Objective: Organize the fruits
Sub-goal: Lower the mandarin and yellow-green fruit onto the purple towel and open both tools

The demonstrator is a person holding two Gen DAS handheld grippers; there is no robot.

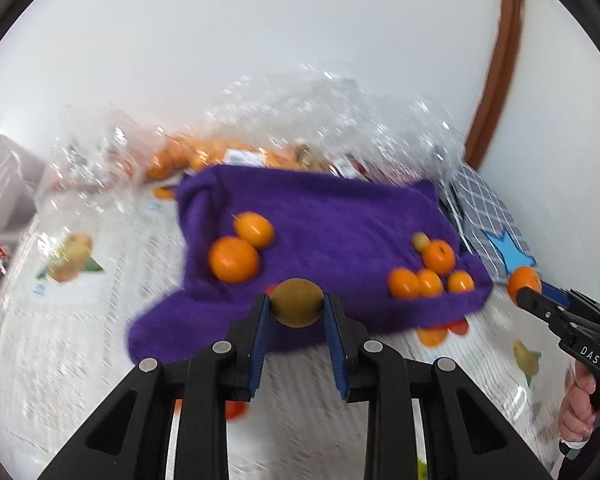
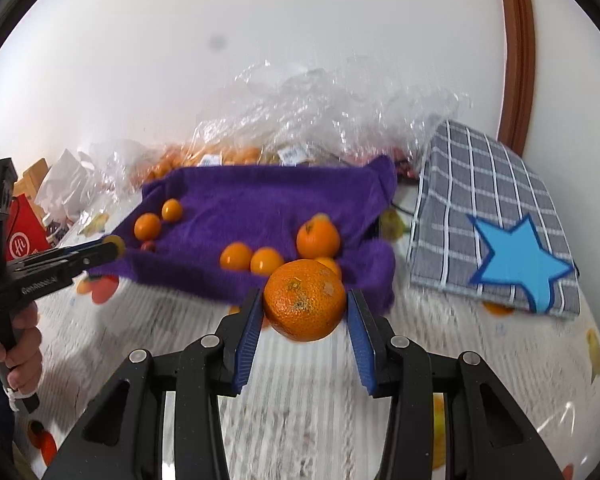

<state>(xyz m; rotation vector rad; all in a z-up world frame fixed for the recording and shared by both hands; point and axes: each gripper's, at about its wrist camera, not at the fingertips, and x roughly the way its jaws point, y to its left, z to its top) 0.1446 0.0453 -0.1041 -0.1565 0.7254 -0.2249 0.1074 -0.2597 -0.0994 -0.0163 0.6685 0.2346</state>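
Note:
My left gripper is shut on a brown-green kiwi and holds it over the near edge of a purple towel. My right gripper is shut on a large orange just in front of the same towel. The right gripper and its orange also show in the left wrist view, at the towel's right end. Two oranges lie on the towel's left part. Several small oranges lie on its right part; they show in the right wrist view too.
A grey checked cloth with a blue star lies to the right of the towel. Clear plastic bags holding more fruit stand behind the towel against the white wall. A printed tablecloth covers the table. A red box sits far left.

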